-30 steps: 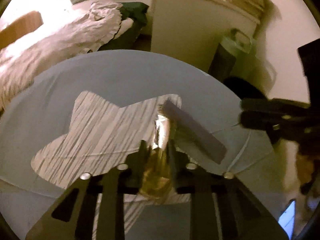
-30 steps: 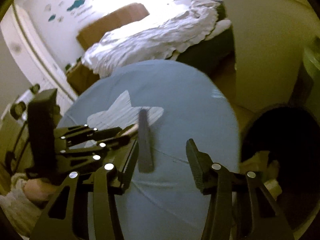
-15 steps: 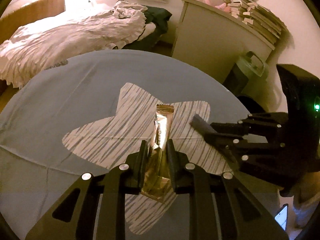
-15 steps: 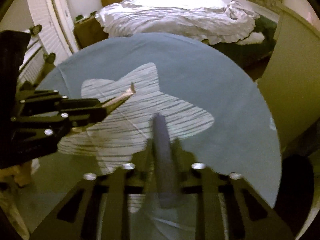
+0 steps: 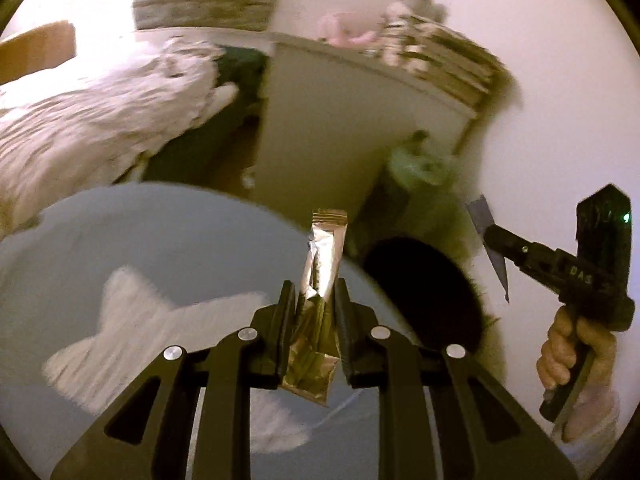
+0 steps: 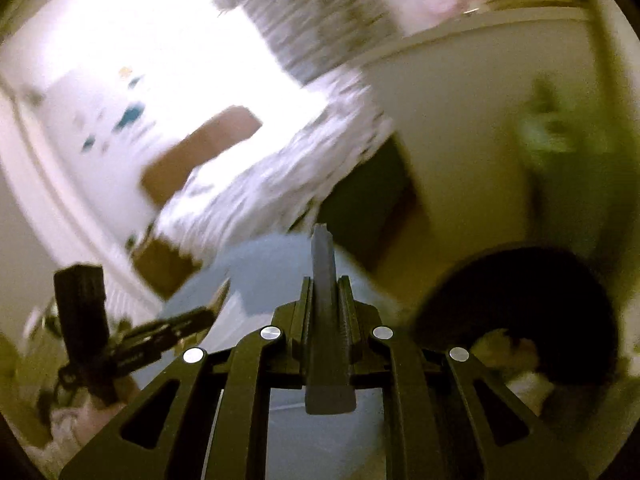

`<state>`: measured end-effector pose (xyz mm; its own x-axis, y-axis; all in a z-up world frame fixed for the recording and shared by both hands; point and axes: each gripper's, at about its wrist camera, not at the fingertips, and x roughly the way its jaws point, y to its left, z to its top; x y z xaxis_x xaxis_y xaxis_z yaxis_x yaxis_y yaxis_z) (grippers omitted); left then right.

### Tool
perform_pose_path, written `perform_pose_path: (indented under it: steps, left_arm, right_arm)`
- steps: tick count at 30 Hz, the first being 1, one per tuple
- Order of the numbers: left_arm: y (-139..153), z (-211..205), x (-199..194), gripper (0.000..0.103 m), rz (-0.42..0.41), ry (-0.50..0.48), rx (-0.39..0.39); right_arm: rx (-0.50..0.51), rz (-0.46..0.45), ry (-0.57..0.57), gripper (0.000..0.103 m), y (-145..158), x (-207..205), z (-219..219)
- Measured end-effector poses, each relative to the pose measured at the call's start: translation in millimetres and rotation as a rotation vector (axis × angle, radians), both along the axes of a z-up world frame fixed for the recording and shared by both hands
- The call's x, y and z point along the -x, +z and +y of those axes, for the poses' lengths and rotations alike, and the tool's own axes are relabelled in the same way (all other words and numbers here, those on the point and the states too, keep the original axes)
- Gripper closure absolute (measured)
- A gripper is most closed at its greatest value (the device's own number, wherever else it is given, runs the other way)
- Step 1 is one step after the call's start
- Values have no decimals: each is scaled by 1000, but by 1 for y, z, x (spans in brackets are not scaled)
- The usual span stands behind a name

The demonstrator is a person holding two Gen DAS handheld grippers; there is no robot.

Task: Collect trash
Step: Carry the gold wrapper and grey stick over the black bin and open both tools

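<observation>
**Both grippers clamped on trash, up off the blue rug**

Left wrist view:
- Left gripper [image 5: 312, 312] nearly closed, pinching a gold foil wrapper [image 5: 320, 280] between the pads. Wrapper standing roughly upright, top edge poking toward 12 o'clock, crumpled lower end hanging below the jaws.
- Hanging over the round blue rug [image 5: 160, 248]; white star patch [image 5: 132, 328] at 8 o'clock of the gripper.
- Black bin [image 5: 424, 292] just off the rug edge at 3 o'clock of the wrapper; inside too dark to read.
- Right gripper [image 5: 494, 256] showing at 3 o'clock near the frame edge, gripping a flat dark grey strip [image 5: 490, 240] edge-on, strip tilted and clear of the floor. Hand [image 5: 576, 352] wrapping the handle below.
- Pale cabinet [image 5: 328, 132] at 12 o'clock, unmade bed [image 5: 100, 128] at 10 o'clock. Background smeared.

Right wrist view:
- Right gripper [image 6: 326, 300] jaws having just been closing, now pressing tight on the dark grey strip [image 6: 324, 280] running lengthwise between them, far tip pointing to 12 o'clock.
- Left gripper [image 6: 216, 304] at 9 o'clock, a sliver of the foil wrapper [image 6: 222, 294] sticking out of its tip.
- Black bin [image 6: 540, 300] at 3 o'clock, pale scraps [image 6: 500, 344] lying at its near rim.
- Heavy motion blur across everything else.
</observation>
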<state>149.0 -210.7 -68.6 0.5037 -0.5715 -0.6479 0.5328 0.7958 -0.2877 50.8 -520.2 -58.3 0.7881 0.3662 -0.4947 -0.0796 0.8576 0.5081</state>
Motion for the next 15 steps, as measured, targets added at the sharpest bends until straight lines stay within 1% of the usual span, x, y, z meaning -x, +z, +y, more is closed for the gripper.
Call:
perform_pose_path:
  steps: [3,7,10,15]
  left_arm:
    - [4,-41,-1,82,-16,-77,13]
    - [2,-93,-2,82,-19,-170,17]
    - [-5,-118,-5,82,4,-214,19]
    - [-17,-145,-7,81,32,-270,8]
  right_arm:
    - [-13,-7,-118,90,1,23,-47]
    - [-32,3,-203,90,-7,40,-84]
    - [-46,13,-238,90,-17,41,-104]
    - [-53,33,-263,90,-30,38,-121]
